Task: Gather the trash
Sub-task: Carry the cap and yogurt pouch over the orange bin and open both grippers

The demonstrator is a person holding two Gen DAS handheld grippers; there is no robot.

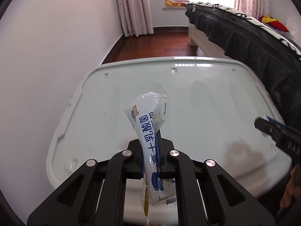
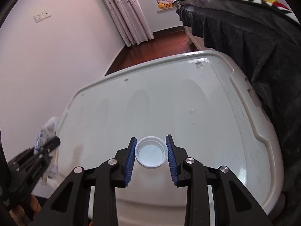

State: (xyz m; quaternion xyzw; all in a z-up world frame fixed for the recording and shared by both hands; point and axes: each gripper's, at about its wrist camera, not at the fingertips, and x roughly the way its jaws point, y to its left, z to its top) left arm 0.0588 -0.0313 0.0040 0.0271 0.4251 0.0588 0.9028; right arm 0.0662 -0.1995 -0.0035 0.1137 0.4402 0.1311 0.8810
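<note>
While the left gripper (image 1: 150, 156) pinches a wrapper (image 1: 150, 130) flat between its jaws, the right gripper (image 2: 151, 153) has its jaws spread either side of a white cap (image 2: 151, 153). The wrapper, white with blue print, stands up out of the left jaws and flares open above them, with its lower end hanging down behind the fingers. In the right wrist view the cap sits open side up between the blue pads (image 2: 129, 162), very close to both; whether either pad touches it I cannot tell.

Beneath both sets of jaws lies a pale plastic lid (image 1: 207, 98), on which the cap rests. Seen from the left jaws, the right gripper enters at the far right edge, over the lid's right side. Seen from the right jaws, the left gripper and its wrapper show blurred at the far left, at the lid's left edge.

Beyond the lid, ahead of the jaws, runs a dark wood floor (image 1: 169, 43) to a curtain (image 1: 133, 7) and window. To the right a bed (image 1: 254, 43) with a dark cover runs just beside the lid; a white wall (image 1: 56, 56) stands to the left.
</note>
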